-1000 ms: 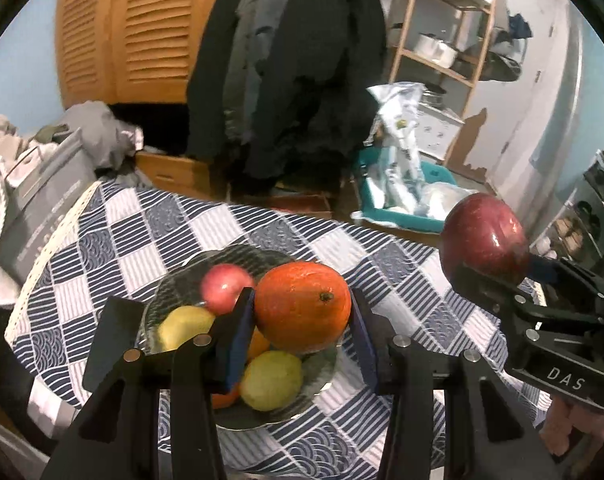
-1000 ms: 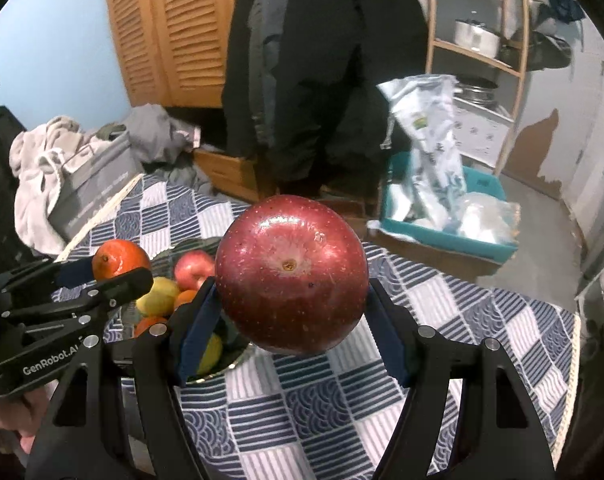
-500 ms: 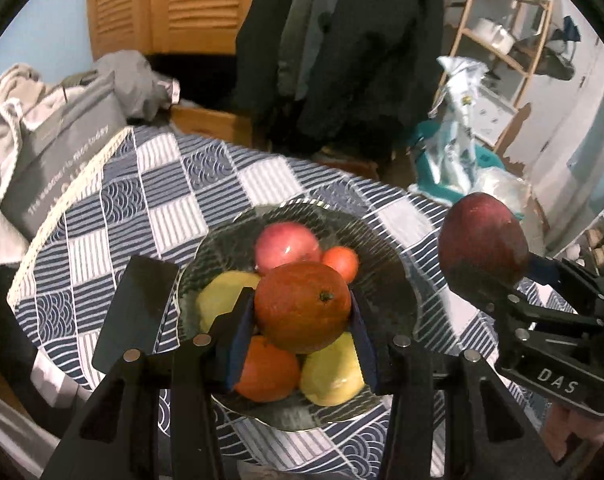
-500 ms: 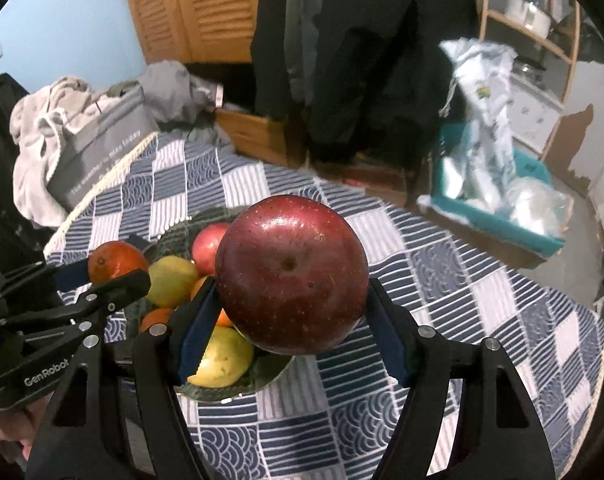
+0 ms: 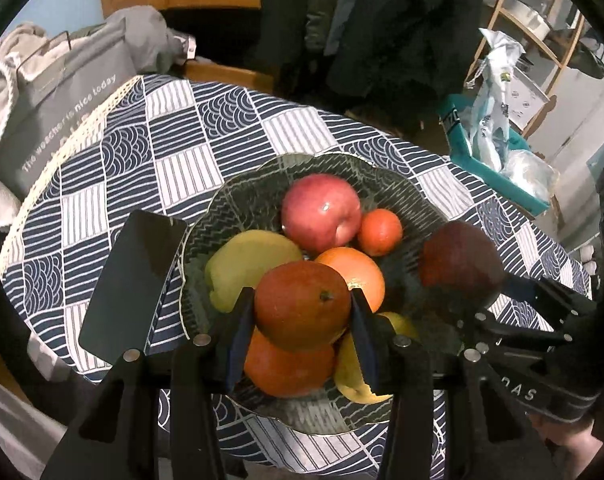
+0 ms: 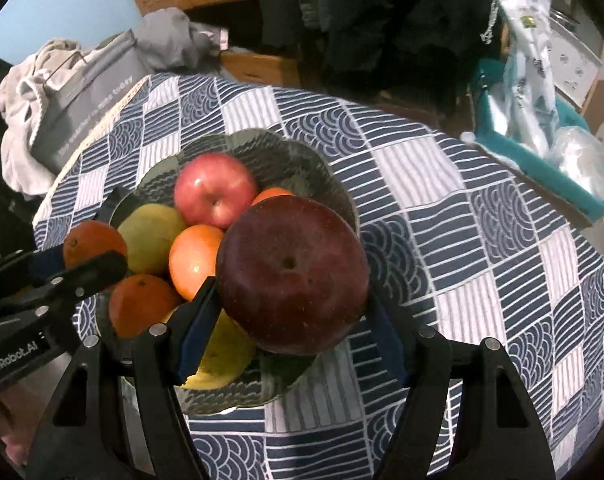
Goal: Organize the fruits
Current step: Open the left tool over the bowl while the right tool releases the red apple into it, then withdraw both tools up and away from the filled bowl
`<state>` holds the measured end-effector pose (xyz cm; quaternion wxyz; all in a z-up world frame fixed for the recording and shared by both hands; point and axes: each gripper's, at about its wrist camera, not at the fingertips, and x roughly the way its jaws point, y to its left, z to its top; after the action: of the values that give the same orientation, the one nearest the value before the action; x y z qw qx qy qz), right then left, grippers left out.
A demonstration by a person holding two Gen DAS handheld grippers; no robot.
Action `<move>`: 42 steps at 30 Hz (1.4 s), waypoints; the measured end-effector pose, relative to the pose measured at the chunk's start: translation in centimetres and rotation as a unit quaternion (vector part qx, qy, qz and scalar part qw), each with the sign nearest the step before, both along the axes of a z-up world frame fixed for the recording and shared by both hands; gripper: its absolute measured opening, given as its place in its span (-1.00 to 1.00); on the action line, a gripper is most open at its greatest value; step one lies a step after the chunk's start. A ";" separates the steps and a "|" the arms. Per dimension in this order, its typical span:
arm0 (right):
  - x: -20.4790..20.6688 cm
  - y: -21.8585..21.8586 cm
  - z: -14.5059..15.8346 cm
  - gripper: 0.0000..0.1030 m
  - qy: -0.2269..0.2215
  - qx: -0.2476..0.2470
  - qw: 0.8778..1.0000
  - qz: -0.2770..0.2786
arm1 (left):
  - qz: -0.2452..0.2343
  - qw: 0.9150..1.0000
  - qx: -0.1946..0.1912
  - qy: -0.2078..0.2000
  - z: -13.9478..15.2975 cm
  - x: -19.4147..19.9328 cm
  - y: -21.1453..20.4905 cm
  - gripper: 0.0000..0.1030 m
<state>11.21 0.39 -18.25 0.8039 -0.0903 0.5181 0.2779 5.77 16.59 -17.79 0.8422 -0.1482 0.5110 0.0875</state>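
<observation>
My left gripper (image 5: 300, 322) is shut on an orange (image 5: 302, 305) and holds it over the near side of a dark glass bowl (image 5: 258, 188). My right gripper (image 6: 290, 322) is shut on a dark red apple (image 6: 292, 274) over the bowl's right part (image 6: 302, 160). In the bowl lie a pink apple (image 5: 321, 213), a small tangerine (image 5: 380, 232), oranges (image 5: 356, 272) and yellow-green pears (image 5: 248, 266). The right gripper with its apple (image 5: 460, 266) shows in the left wrist view. The left gripper with its orange (image 6: 94, 242) shows in the right wrist view.
The bowl stands on a round table with a blue-and-white patterned cloth (image 5: 174, 148). A black phone (image 5: 136, 280) lies left of the bowl. A grey bag (image 5: 58, 108) and clothes lie beyond the table's left edge. A teal crate (image 6: 542, 160) stands far right.
Both grippers have moved forward and down over the bowl with their fruit held. The bowl now looks larger and closer in both views.
</observation>
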 end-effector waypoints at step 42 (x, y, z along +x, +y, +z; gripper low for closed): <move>-1.8 -5.1 11.0 0.49 -0.133 0.018 0.988 -0.072 | -0.028 0.996 0.041 -0.070 6.8 -1.2 -3.3 0.52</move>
<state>9.41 -4.68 -7.24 0.8853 -0.0742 0.4061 0.2141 4.57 13.32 -10.99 0.8835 -0.1056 0.4503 0.0742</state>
